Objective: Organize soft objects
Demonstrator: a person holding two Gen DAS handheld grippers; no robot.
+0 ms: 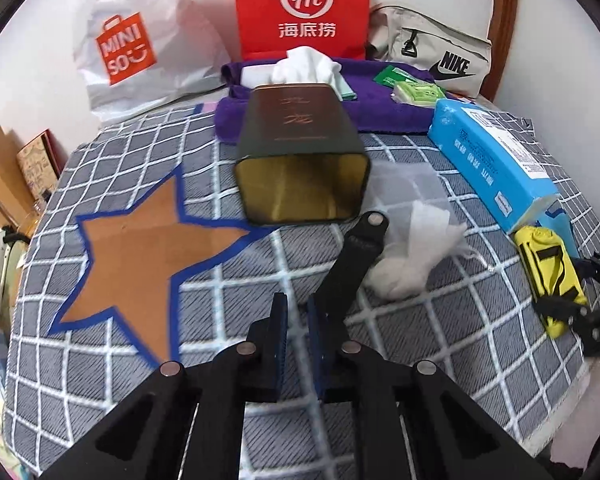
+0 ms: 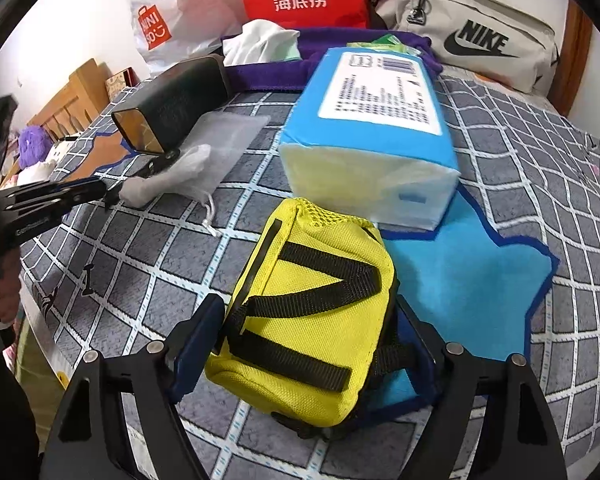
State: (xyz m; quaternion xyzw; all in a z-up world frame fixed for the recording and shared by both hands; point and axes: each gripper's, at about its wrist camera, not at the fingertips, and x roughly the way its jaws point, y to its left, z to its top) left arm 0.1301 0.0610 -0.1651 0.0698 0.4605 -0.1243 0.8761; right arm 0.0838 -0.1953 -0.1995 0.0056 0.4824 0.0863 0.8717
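My right gripper [image 2: 312, 312] is shut on a yellow pouch [image 2: 312, 320] with black straps, held over a blue star patch [image 2: 468, 288] of the checked bedspread. The pouch also shows at the right in the left wrist view [image 1: 548, 276]. My left gripper [image 1: 298, 320] is nearly closed on a black tong-like tool [image 1: 356, 248] whose tip touches a white mesh drawstring bag [image 1: 412, 248]; the bag also shows in the right wrist view [image 2: 180, 176]. A blue tissue pack [image 2: 376, 132] lies just beyond the yellow pouch.
A dark open tin [image 1: 300, 160] lies on its side by an orange star patch [image 1: 140, 256]. A purple towel [image 1: 380, 108] holds white cloth and green packets. A Miniso bag [image 1: 132, 48], red paper bag [image 1: 304, 8] and Nike bag [image 1: 432, 52] line the wall.
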